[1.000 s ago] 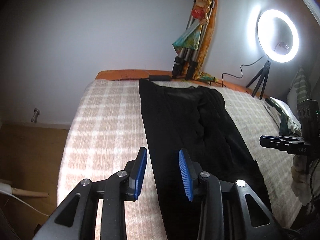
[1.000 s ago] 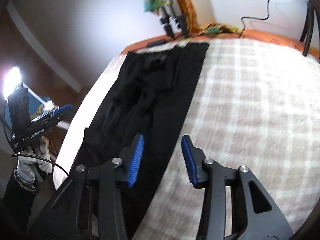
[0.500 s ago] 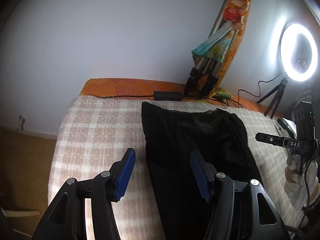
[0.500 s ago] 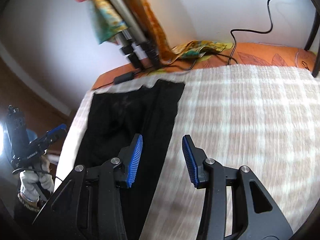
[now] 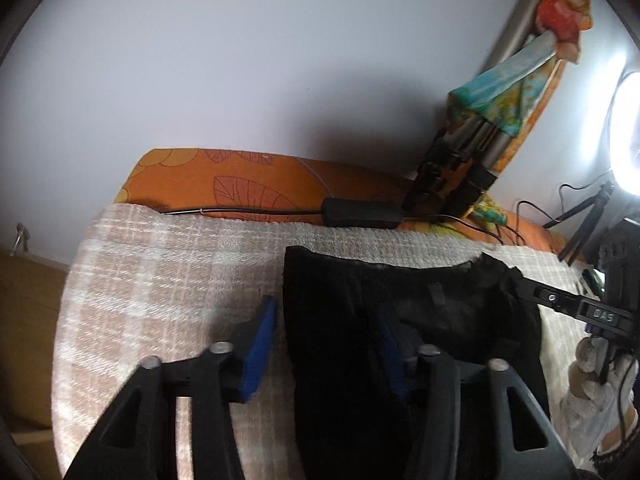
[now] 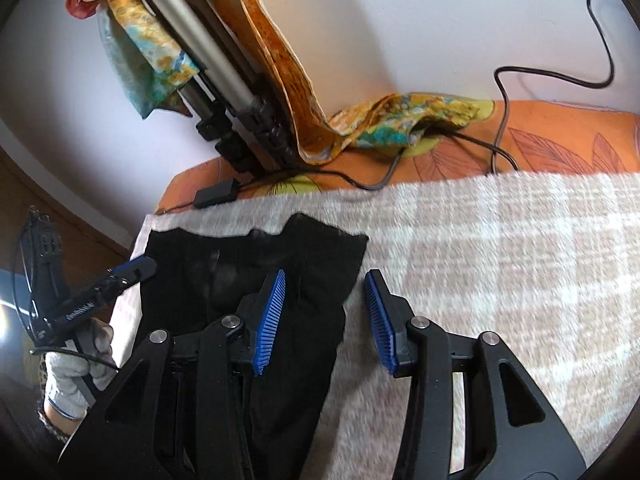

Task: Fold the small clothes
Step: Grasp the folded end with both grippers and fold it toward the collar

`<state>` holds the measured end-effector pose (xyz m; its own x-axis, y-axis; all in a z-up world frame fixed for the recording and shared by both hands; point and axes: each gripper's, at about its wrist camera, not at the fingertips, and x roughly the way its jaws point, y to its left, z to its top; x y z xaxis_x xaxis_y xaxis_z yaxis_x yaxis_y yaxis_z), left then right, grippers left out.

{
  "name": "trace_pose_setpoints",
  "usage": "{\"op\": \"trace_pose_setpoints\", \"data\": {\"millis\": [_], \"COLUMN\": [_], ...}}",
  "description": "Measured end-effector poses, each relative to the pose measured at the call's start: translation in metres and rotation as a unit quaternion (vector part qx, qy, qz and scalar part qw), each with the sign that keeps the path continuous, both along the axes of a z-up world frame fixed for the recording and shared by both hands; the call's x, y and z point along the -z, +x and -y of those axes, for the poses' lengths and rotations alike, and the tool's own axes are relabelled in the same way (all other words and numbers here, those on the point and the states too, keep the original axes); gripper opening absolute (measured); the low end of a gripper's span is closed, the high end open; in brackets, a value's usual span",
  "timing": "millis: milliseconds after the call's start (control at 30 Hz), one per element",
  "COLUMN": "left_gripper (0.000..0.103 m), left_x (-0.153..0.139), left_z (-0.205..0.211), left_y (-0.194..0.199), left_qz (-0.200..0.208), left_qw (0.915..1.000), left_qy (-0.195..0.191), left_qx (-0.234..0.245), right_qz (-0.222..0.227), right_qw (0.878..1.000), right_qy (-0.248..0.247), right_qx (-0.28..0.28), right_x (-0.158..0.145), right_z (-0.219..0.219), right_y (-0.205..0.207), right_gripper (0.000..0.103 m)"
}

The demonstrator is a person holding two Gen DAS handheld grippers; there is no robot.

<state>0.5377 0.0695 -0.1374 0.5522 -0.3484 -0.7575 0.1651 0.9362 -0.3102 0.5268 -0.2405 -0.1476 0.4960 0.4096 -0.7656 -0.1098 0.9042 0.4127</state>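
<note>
Left gripper [image 5: 326, 340]: jaws wide, one on each side of the left edge of the black trousers [image 5: 408, 320], near the waistband. Right gripper [image 6: 325, 322]: jaws wide too, on each side of the right edge. Trousers flat on the checked blanket [image 6: 500, 248] on the bed. Beyond, a black power box [image 5: 362, 213] and a tripod [image 6: 224, 76] leaning on the wall.

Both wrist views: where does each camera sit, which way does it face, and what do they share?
Left wrist: on the left gripper, facing the wall along its open fingers, which straddle the black garment's left edge; right gripper and gloved hand at right.
Right wrist: on the right gripper, facing the same wall, open fingers straddling the garment's right edge; left gripper at left.
Shared: garment, plaid blanket, adapter, tripod.
</note>
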Motion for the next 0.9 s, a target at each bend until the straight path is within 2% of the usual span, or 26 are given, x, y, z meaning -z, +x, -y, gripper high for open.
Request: {"op": "trace_pose_setpoints", "data": {"millis": [67,100,167,333,500,533,700,900], "left_gripper": [0.018,0.009,0.0,0.0,0.0,0.0,0.0,0.0], "left_x": [0.004,0.006,0.004,-0.012,-0.037,-0.041,-0.064,-0.088], "left_z": [0.004,0.008,0.01,0.009,0.012,0.011,0.006,0.001], "left_y": [0.003,0.002,0.002,-0.01,-0.035,-0.041,-0.082,-0.142], "left_qz": [-0.001,0.004,0.009,0.031,0.055,0.083,0.106,0.13], "left_qw": [1.0,0.9999,0.9999,0.9994,0.9979,0.996,0.9933,0.9902], "left_qy": [0.007,0.015,0.01,-0.006,-0.012,-0.014,-0.02,-0.011], "left_qx": [0.002,0.004,0.011,0.016,0.033,0.03,0.039,0.05], "right_qz": [0.005,0.006,0.004,0.034,0.059,0.063,0.077,0.094], "right_qw": [1.0,1.0,1.0,0.999,0.997,0.997,0.995,0.993], "right_qy": [-0.002,-0.005,-0.014,-0.017,-0.007,-0.006,-0.004,-0.013], "right_qx": [-0.01,-0.016,-0.027,-0.036,-0.046,-0.05,-0.062,-0.075], "right_x": [0.001,0.002,0.005,-0.009,-0.036,-0.042,-0.07,-0.097], "right_z": [-0.005,-0.008,-0.014,-0.018,-0.02,-0.02,-0.023,-0.033], "right_y": [0.002,0.001,0.002,-0.01,-0.029,-0.036,-0.072,-0.13], "right_gripper": [0.04,0.026,0.008,0.006,0.005,0.005,0.005,0.005]}}
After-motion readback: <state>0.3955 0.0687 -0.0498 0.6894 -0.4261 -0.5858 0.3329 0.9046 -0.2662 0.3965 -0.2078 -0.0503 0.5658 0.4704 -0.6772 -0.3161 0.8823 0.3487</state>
